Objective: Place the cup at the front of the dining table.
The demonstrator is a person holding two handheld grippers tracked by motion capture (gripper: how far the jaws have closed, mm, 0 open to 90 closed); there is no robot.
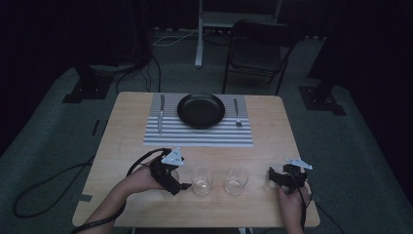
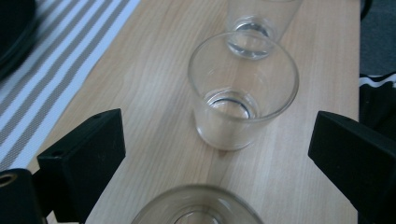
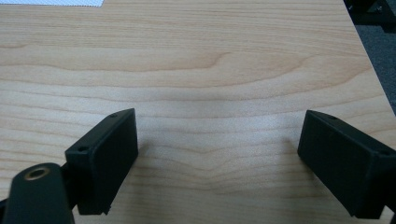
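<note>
High view: three glasses are sitting in a row along the counter's [image 1: 146, 204] near edge, at 6 o'clock of the black plate [image 1: 200, 110]. The left gripper [image 1: 184, 185] is hovering just beside the middle glass [image 1: 202, 181].

Left gripper view: jaws are standing apart, pinching nothing; a nearer glass [image 2: 198, 207] is sitting low between them. Thin clear walls are probably making these light, slippery, breakable; grip mid-wall, gently.

Right gripper view: the right gripper [image 3: 217, 158] is resting with jaws spread over bare wood.

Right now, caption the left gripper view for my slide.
Open left gripper lined up with three clear glass tumblers on the wooden table.
</note>
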